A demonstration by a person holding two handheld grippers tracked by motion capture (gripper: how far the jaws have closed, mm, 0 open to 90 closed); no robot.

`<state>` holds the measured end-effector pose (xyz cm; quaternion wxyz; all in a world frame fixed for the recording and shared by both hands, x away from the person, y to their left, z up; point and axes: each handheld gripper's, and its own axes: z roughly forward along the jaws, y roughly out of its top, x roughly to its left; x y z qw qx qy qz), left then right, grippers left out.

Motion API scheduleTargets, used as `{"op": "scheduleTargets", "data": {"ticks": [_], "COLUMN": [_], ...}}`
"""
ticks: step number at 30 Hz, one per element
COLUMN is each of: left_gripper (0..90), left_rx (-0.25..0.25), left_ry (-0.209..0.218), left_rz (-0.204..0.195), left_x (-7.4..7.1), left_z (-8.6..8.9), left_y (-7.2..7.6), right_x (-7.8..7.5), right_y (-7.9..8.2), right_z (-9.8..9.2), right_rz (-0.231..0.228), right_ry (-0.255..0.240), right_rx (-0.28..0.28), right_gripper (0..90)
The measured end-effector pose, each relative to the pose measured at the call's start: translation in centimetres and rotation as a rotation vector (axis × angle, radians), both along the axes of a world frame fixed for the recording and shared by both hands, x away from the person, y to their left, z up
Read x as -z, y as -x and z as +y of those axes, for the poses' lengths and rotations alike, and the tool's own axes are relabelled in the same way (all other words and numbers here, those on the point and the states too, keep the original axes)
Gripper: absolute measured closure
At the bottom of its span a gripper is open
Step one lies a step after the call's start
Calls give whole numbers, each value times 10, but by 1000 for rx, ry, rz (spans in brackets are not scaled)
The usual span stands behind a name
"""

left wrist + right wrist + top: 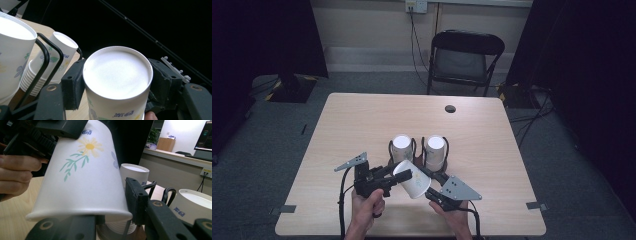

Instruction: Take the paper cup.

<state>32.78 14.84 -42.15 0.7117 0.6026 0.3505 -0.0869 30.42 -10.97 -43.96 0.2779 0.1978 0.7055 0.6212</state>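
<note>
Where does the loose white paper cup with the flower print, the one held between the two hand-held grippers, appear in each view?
High view: the white flower-print paper cup lies tilted at lower centre, before the two cup stacks.
Left gripper view: its round base sits at centre, clamped between the black jaws.
Right gripper view: its flowered side spans the left and centre.
Shared landmark: the black wire cup rack.

High view: fixed above the near table (362, 120) edge, facing forward and down, well back. Left gripper view: very close on the paper cup (117, 75) base, facing apparently toward a dark backdrop. Right gripper view: equally close, level, along the cup's side. All three share the cup and the stacked cups (434, 150).
</note>
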Motion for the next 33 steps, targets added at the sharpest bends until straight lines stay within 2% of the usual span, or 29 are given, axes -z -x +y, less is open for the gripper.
{"op": "scheduleTargets", "data": {"ticks": [4, 8, 11, 14, 22, 25, 33], "left_gripper": [337, 321, 299, 296, 268, 300, 289], "left_rx": [-1, -7, -24, -24, -73, -112, -118], "left_ry": [-16, -29, -51, -52, -91, -144, -157], "left_rz": [-10, -16, -19, -21, -72, -91, -119], "left_x": [0, 1, 1, 1, 1, 1, 2], "left_z": [-1, -1, 0, 0, 4, 6, 7], "left_y": [0, 0, 0, 0, 1, 1, 1], "right_x": [1, 1, 2, 2, 2, 2, 2], "right_y": [0, -1, -1, -1, 0, 0, -3], "right_z": [-1, -2, -5, -6, -8, -8, -11], "right_rz": [7, 2, 4, 3, 15, 15, 47], "right_ry": [-13, -4, -26, -20, -14, -20, -18], "right_rx": [1, 5, 18, 14, 9, 9, -1], "right_gripper": [744, 775, 797, 804, 825, 865, 872]}}
